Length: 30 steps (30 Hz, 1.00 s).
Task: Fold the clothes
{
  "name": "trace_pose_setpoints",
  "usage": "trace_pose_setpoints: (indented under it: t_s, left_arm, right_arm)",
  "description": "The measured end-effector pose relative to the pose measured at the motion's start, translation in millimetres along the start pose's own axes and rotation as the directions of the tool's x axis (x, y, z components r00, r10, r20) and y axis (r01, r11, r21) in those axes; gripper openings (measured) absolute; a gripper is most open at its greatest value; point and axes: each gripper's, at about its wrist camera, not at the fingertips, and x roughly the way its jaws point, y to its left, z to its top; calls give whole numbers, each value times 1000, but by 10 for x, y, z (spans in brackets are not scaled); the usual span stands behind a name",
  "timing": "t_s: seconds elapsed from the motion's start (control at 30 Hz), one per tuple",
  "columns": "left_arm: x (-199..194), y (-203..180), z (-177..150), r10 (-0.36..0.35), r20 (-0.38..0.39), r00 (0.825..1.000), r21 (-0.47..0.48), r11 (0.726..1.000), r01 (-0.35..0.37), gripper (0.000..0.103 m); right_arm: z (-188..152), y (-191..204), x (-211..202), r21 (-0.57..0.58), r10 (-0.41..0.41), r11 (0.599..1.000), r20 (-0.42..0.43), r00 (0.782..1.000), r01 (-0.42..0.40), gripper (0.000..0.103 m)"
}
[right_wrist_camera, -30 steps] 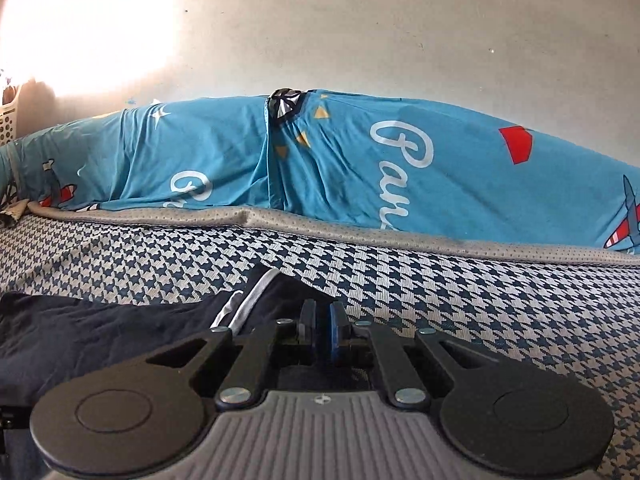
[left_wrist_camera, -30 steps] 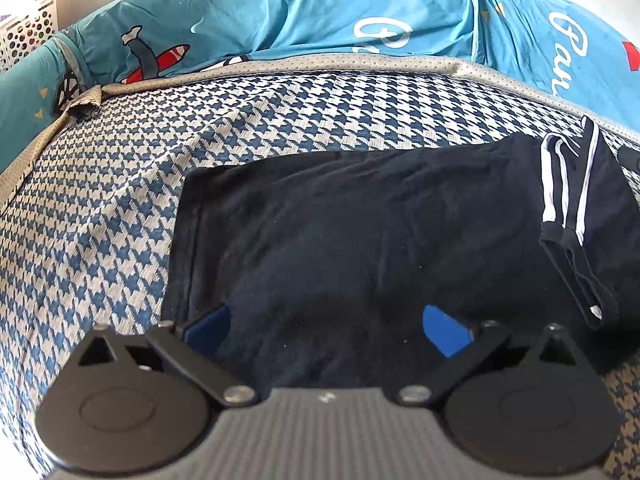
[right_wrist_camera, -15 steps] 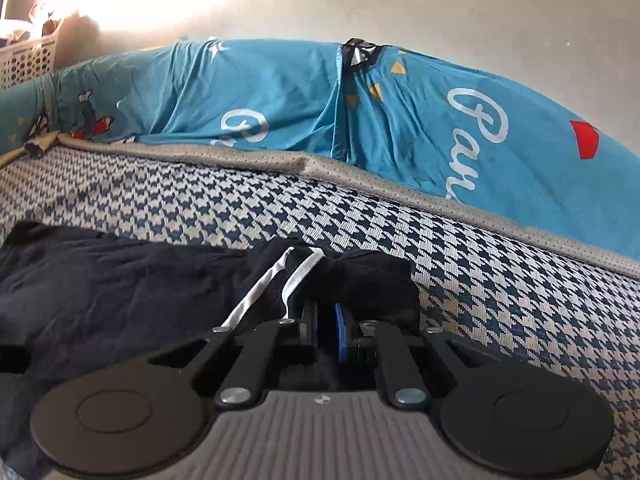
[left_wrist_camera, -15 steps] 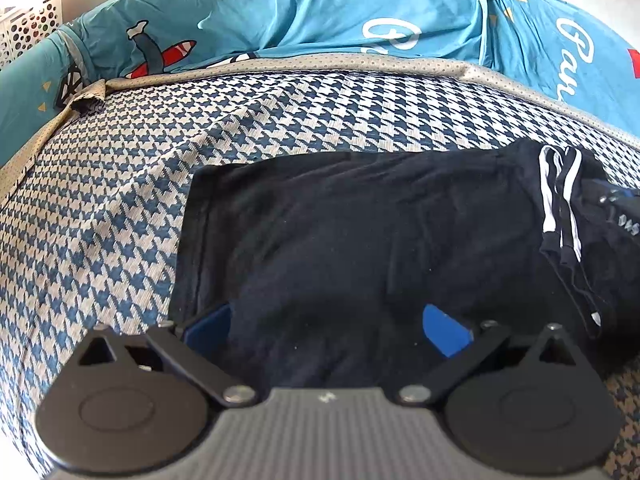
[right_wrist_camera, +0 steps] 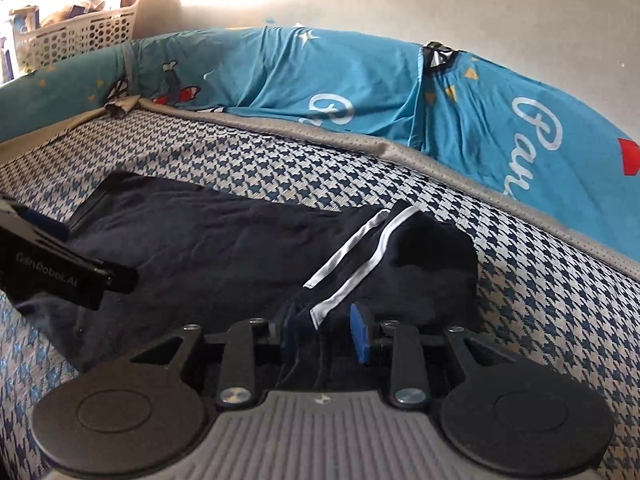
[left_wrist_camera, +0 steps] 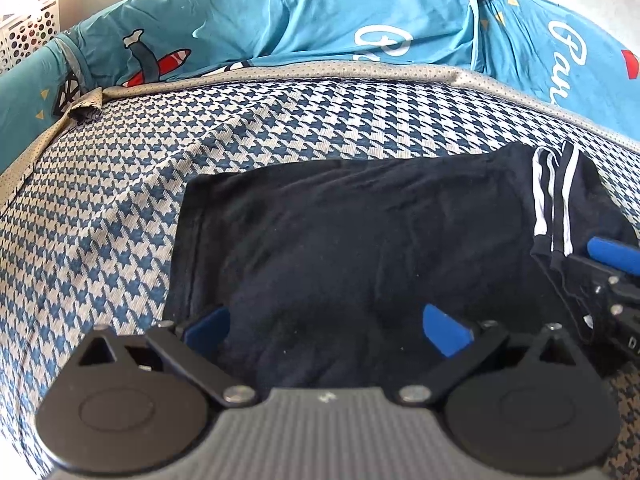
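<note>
Looking along both claws, we see the dark garment [left_wrist_camera: 340, 248] lying flat on the houndstooth bed cover [left_wrist_camera: 120, 208], its white-striped end [right_wrist_camera: 360, 252] folded over. Our left claw [left_wrist_camera: 326, 326] stands wide open above the cloth. Our right claw [right_wrist_camera: 324, 336] has just been opening; the striped hem lies between its parted pads, no longer pinched.

my left tongs [left_wrist_camera: 326, 330] hiding the dark garment's [left_wrist_camera: 360, 240] near edge, basket [right_wrist_camera: 76, 36] stuff washed out by glare, cushion lettering [right_wrist_camera: 536, 140] chopped off at the frame edge
</note>
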Motion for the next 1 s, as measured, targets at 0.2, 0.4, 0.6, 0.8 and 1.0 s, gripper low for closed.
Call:
trace_pose_setpoints:
  t_s: [0.2,0.4,0.6,0.8,1.0]
  left_arm:
    - [9,25,10,6,-4,1000,-17,1000,-6,103]
    - [7,21,15,9,-2,1000,-15,1000,-9,103]
    - [13,11,13,11,-8,1000,-14,1000,-11,103]
    - [13,62,20,3,-13,1000,-34,999,-3,103]
    - [-55,316,53,8,10,1000,-122,992,-6,103]
  right_arm:
    - [-90,95,184,-70,-46,997,-47,998,42,34]
    - [-83,74,129,-76,-58,996,-20,998,56,11]
    - [-89,176,7,-128,9,992,5,1000,-8,8]
    - [-173,314,120,-224,-25,974,-19,1000,20,14]
    - [-84,251,11,-148,-40,988,-30,999,35,40]
